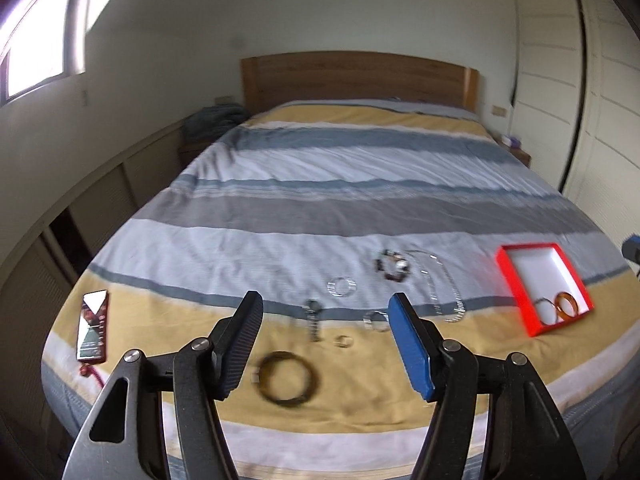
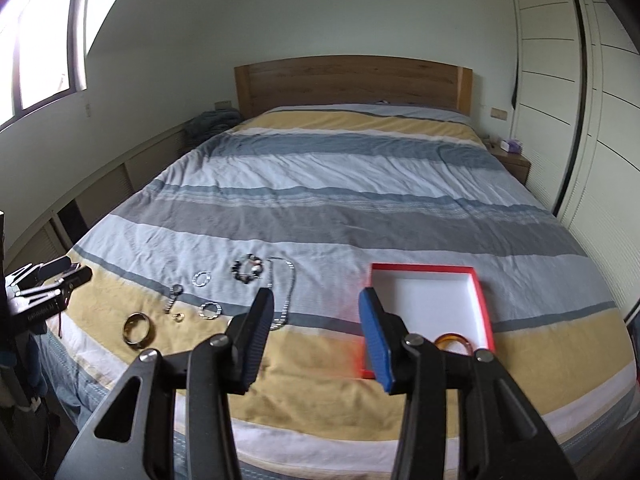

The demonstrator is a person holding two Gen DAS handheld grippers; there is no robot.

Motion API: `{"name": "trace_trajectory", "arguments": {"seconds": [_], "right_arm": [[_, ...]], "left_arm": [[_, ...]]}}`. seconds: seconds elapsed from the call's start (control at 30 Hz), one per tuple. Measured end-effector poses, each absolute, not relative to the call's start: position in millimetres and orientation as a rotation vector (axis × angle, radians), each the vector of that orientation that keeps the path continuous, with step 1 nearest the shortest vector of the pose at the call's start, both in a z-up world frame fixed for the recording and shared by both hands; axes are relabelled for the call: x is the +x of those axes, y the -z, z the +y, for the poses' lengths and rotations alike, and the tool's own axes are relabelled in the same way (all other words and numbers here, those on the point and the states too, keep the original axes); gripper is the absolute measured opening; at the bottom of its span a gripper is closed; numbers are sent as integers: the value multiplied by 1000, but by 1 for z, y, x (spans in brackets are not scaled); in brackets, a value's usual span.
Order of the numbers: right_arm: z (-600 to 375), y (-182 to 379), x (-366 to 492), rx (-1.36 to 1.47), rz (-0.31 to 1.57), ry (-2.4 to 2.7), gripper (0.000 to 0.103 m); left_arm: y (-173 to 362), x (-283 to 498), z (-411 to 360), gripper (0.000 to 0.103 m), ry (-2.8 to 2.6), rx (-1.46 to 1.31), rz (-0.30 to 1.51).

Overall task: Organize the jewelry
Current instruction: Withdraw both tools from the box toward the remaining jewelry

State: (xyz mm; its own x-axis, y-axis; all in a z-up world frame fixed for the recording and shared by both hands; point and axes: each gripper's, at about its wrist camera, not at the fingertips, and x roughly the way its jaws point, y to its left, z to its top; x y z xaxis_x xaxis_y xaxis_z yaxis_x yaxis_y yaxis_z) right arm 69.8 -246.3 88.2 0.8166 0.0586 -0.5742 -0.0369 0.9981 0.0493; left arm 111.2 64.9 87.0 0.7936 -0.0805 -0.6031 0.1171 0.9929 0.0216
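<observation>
Left wrist: left gripper (image 1: pixel 326 342) jaws apart, empty, lined up over bangle (image 1: pixel 286 378) for pickup. Right gripper (image 2: pixel 316 338) apart, empty, parked near box (image 2: pixel 486 312), two bangles already inside.

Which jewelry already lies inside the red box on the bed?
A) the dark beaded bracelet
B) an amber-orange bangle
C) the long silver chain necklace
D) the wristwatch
B: the amber-orange bangle lies at the near end of the red box, while the chain, watch and beaded bracelet lie out on the bedspread.

Jewelry (image 1: pixel 288 376) on bed (image 1: pixel 320 208), left of box (image 1: pixel 516 292)
</observation>
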Motion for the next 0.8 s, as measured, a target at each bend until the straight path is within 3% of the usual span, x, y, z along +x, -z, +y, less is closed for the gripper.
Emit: {"name": "trace_trajectory", "arguments": {"seconds": [0.2, 0.4, 0.8], "right_arm": [[-212, -79, 77, 19, 639, -104, 42], [-179, -57, 91, -32, 689, -170, 42], [-138, 10, 131, -82, 819, -280, 42]], "left_arm": [[-78, 112, 117, 64, 24, 49, 681], [-50, 120, 147, 75, -33, -19, 733], [35, 154, 155, 75, -15, -74, 881]]}}
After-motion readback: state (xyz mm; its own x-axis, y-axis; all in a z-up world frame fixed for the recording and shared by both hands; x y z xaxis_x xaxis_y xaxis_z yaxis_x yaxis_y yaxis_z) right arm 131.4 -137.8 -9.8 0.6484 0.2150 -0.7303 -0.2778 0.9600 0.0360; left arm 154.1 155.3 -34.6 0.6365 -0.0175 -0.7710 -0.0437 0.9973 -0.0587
